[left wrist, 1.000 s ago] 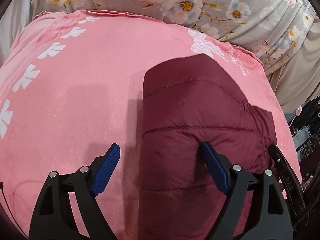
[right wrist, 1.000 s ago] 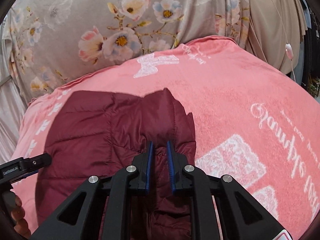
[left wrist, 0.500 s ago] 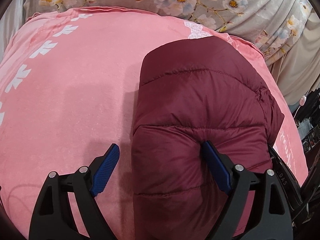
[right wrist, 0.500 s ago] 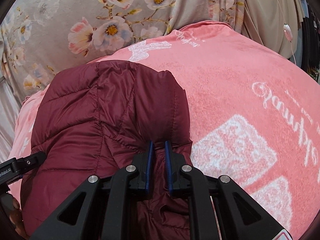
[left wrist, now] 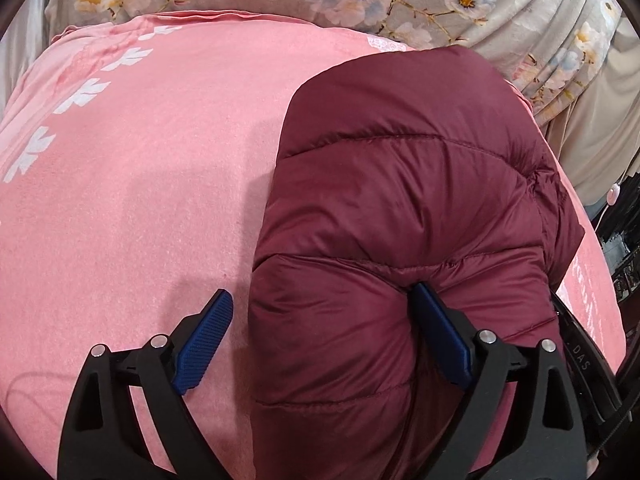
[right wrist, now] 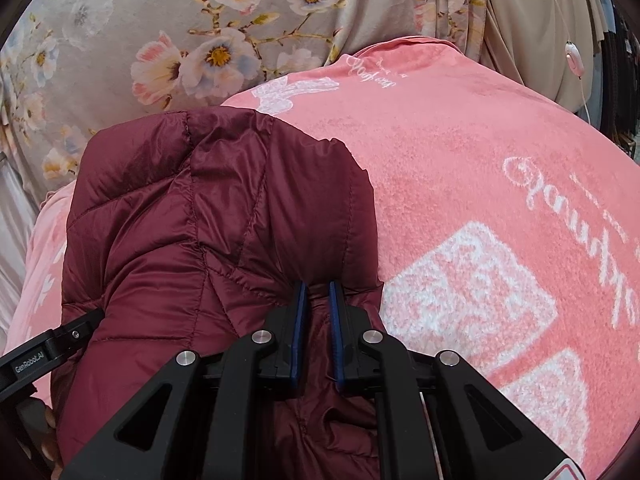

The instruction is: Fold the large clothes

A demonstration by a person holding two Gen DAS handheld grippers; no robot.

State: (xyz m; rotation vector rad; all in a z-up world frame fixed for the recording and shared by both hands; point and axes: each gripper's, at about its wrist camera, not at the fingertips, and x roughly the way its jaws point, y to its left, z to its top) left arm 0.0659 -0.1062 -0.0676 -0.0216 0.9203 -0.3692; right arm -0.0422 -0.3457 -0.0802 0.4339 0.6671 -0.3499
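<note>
The maroon puffer jacket (left wrist: 400,220) now bulks larger and nearer than a second ago, rising off the pink blanket (left wrist: 140,180) — the fold is being carried over. The right gripper (right wrist: 318,292) stays pinched on a quilted ridge; the left gripper (left wrist: 320,320) gapes wide, one pad dug into the padding — holding nothing.
</note>
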